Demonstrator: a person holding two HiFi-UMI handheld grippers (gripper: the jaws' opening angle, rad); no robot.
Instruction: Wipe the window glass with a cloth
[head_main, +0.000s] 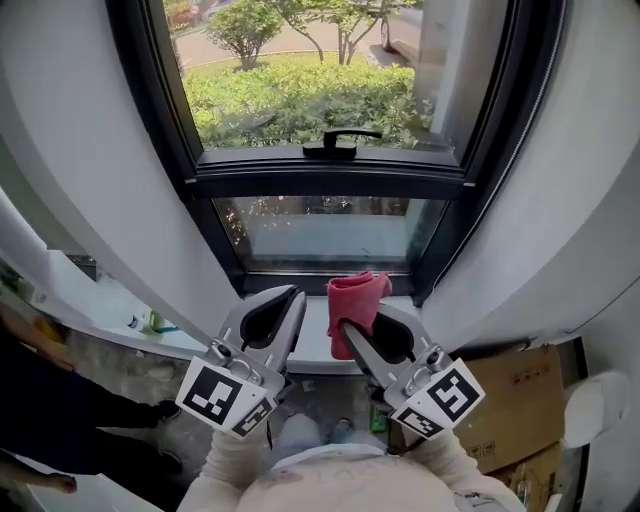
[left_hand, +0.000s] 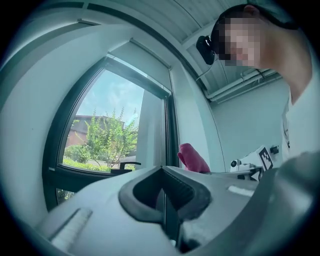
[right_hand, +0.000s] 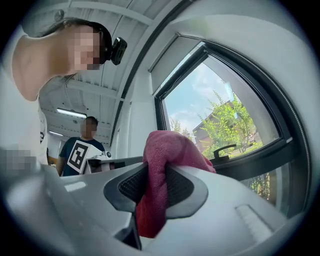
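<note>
A pink-red cloth (head_main: 355, 303) sticks up from my right gripper (head_main: 352, 333), whose jaws are shut on it; in the right gripper view the cloth (right_hand: 161, 170) is pinched between the dark pads and bunches above them. My left gripper (head_main: 290, 305) is held beside it, shut with nothing between its jaws, and the cloth (left_hand: 194, 158) shows just past its tip. Both grippers hover in front of the lower window glass (head_main: 325, 228). The upper window glass (head_main: 320, 70) is above, with a black handle (head_main: 340, 142) on the frame between the two panes.
A white sill (head_main: 312, 340) runs below the lower pane. The window is set between white walls (head_main: 90, 170). A cardboard box (head_main: 515, 410) stands on the floor at the right. A person in a dark shirt (right_hand: 80, 150) stands behind me.
</note>
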